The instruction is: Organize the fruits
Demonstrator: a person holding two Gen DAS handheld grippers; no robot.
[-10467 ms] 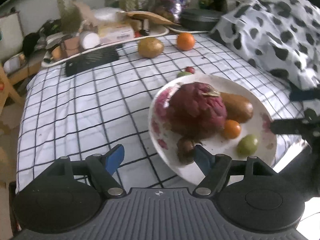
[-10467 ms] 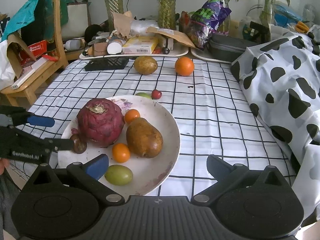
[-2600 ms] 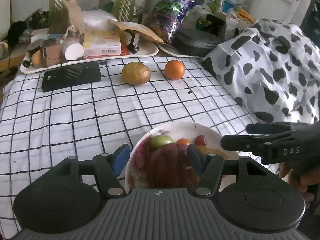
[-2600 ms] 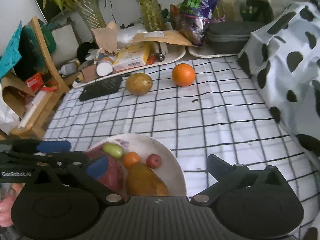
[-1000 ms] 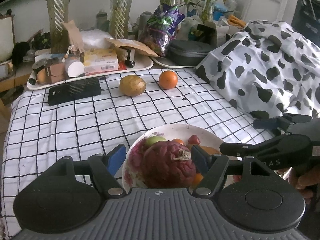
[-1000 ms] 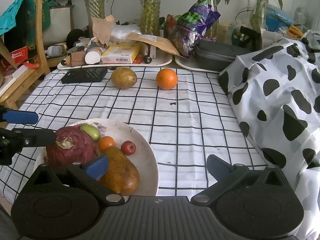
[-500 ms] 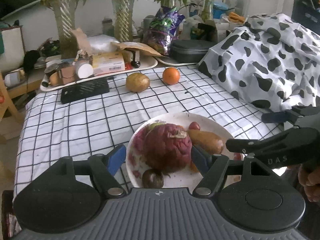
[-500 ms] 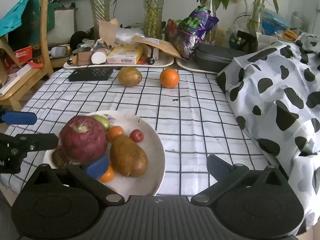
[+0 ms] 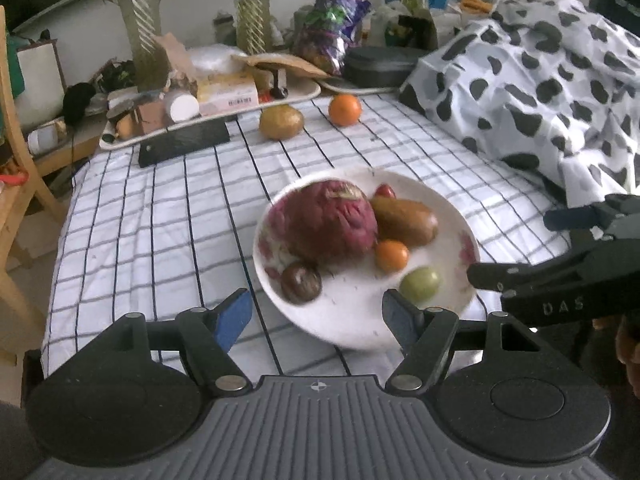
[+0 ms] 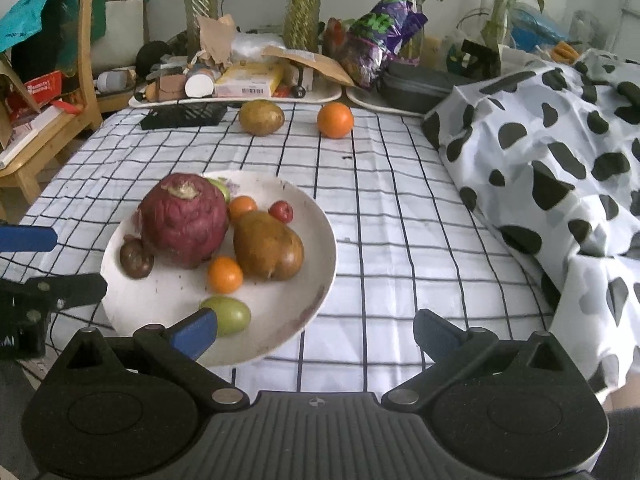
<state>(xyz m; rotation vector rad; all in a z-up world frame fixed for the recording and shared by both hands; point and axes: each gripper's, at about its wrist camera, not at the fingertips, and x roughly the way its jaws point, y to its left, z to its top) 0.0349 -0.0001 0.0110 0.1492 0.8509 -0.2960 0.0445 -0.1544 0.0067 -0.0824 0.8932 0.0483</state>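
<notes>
With both your left gripper [image 9: 316, 316] and right gripper [image 10: 316, 330] spread wide and empty over the loaded plate [image 10: 280, 316], you're between picks: go 12 o'clock for the orange [image 10: 335, 120] and brown fruit [image 10: 261, 117].

Lived-in home, checked tablecloth [image 10: 400, 208], vased plants [image 10: 300, 4], wooden chair [image 10: 52, 120]

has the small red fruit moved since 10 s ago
Yes. The small red fruit was on the cloth beyond the plate, toward the orange; now it lies on the plate.
</notes>
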